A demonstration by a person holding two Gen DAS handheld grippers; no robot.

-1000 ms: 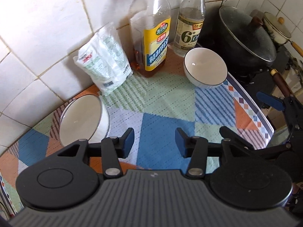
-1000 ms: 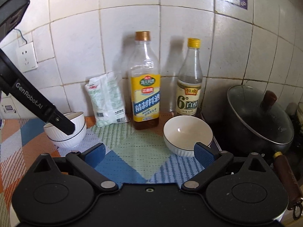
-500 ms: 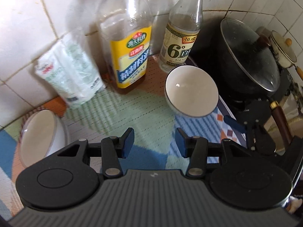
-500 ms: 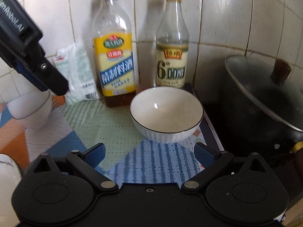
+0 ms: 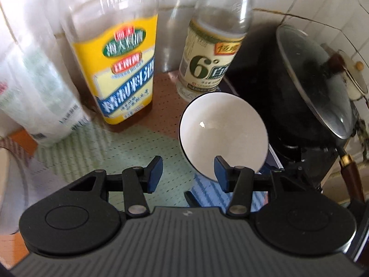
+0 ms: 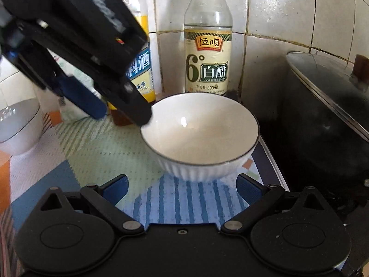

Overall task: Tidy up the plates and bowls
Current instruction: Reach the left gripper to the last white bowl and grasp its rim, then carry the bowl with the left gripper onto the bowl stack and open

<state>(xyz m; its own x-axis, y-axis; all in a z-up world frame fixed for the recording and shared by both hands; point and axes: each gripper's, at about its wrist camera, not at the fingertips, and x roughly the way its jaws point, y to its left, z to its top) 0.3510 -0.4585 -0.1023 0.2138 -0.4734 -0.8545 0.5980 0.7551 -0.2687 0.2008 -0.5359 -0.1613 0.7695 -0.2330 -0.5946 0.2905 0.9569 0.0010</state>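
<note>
A: Where's the bowl sitting?

B: Upright on the patterned mat, near the counter's right edge, just in front of the vinegar bottle and beside the black lidded pot. It's empty: white inside, nothing but a glint of light.

A: And the tools?

B: The left tool comes in from above with its jaws spread partway; in the right wrist view its lower finger looks to be at the bowl's left rim, though I can't tell whether it touches. The right tool is low in front of the bowl, jaws wide, holding nothing.

A: What could go wrong?

B: I'd judge the rim pinch to be the risk. The bowl is smooth and glazed, so a shallow grip on the lip could let it tip or slip out. A nudge backward might knock the vinegar bottle or the cooking wine bottle; a nudge right sends it toward the pot or off the mat's edge. Both tools are also crowding one bowl and could bump each other.

A: Other containers?

B: A second white bowl stands well apart at the left, seemingly empty. The wine bottle holds brown liquid low down, the vinegar bottle clear liquid, and a plastic bag leans on the wall tiles.
</note>
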